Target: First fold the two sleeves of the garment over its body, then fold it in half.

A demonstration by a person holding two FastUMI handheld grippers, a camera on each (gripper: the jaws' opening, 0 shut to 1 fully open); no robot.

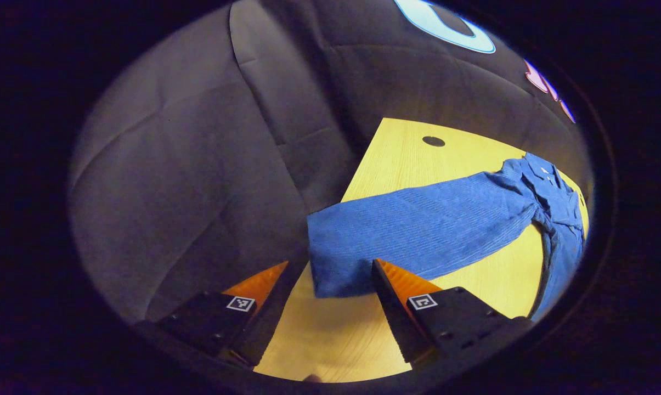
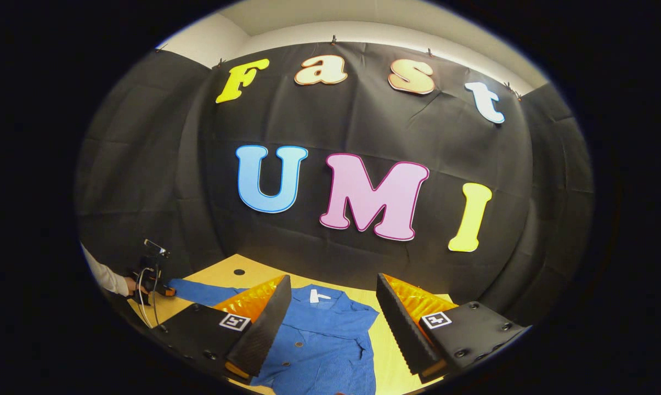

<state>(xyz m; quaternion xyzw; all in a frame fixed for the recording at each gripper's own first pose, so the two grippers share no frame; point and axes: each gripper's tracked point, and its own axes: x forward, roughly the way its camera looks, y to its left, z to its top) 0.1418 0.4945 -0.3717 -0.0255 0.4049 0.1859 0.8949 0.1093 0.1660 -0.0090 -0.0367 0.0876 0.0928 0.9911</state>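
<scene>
Left gripper view: blue shirt flat on the wooden table, sleeve stretched out, likely so it folds cleanly | left gripper spread at the cuff, poised to pinch | right gripper spread above the shirt's collar, holding nothing | sleeves not yet folded

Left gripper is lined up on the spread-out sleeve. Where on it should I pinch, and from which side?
Pinch the cuff end of the blue shirt's sleeve. It lies flat near the table edge, right ahead of the open left gripper. Come in low from the table's edge side, one finger sliding under the cuff, probably the easiest free edge to lift.
</scene>
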